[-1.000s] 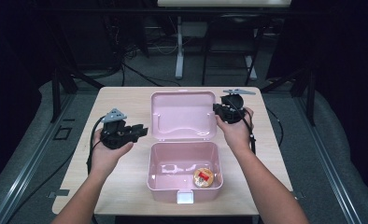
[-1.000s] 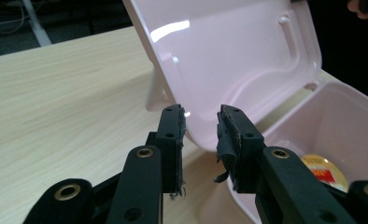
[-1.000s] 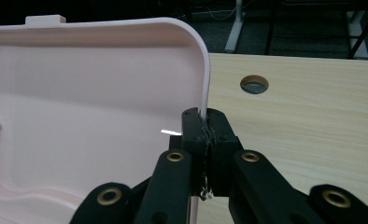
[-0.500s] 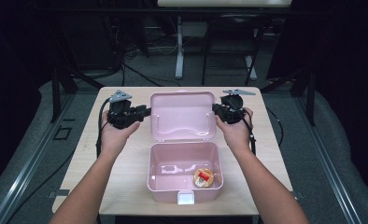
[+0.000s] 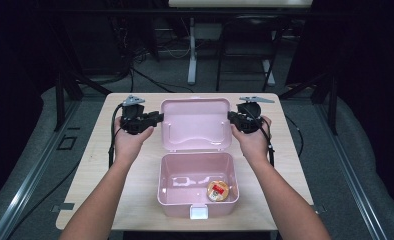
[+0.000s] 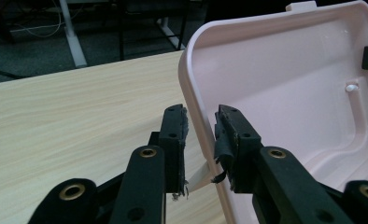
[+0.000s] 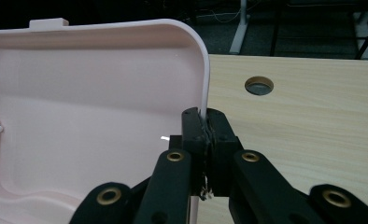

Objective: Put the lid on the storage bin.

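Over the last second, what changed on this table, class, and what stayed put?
The left gripper moved from the table's left side to the open lid; its jaws have been closing astride the lid's edge, not yet gripping. The right gripper stayed clamped on the lid; the box kept still.

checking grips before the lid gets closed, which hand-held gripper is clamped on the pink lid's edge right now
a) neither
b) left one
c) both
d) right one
d: in the right gripper view the right hand-held gripper has its jaws pressed together on the edge of the pink lid, while the left hand-held gripper straddles the opposite edge with gaps showing beside its pads.
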`<state>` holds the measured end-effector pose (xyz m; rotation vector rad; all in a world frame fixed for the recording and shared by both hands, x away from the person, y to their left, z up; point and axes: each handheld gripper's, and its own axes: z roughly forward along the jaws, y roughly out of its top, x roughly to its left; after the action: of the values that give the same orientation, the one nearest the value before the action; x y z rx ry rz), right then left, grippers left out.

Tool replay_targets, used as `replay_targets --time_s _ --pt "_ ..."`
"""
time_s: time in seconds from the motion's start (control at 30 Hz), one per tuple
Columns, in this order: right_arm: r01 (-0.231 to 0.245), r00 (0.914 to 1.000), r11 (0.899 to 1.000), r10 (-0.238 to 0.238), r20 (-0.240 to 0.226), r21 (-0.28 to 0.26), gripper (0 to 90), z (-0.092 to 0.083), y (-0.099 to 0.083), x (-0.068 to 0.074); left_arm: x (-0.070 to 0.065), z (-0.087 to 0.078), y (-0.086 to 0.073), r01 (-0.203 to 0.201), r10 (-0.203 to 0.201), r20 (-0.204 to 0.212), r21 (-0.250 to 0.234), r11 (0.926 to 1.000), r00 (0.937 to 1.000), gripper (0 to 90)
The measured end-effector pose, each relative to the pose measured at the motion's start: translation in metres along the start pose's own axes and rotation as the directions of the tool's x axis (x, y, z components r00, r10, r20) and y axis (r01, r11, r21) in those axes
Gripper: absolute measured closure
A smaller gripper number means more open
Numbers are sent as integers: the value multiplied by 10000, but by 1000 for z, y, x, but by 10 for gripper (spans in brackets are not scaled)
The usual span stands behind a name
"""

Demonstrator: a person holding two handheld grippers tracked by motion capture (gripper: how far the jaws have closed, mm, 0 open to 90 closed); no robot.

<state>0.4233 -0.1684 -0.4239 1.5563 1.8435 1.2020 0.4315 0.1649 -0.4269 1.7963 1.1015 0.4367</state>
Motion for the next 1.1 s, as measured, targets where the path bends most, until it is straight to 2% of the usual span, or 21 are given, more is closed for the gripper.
replay_targets --time_s 0.13,0.2,0.37,0.77,0.83,1.1 --pt "3 10000 10000 -4 -49 -56 878 0 -1 0 -1 4 0 81 -81 120 51 10000 9999 755" --pt "24 10000 10000 -25 -18 -67 877 1 -1 1 -3 6 0 12 -11 -66 114 9999 10000 772" --pt "50 10000 9999 -50 -19 -123 876 0 -2 1 -2 6 2 71 -69 -61 191 9998 10000 786" --pt "-43 10000 9993 39 -86 -374 874 -6 0 0 -6 1 10 67 -67 -53 -16 10000 10000 808" --pt "-14 10000 9992 11 -89 -404 874 -7 0 0 -6 0 11 25 -25 -13 83 10000 10000 811" --pt "-68 9998 9981 55 -208 -608 870 -14 2 0 -10 -4 18 -94 93 -69 -183 9998 9999 824"
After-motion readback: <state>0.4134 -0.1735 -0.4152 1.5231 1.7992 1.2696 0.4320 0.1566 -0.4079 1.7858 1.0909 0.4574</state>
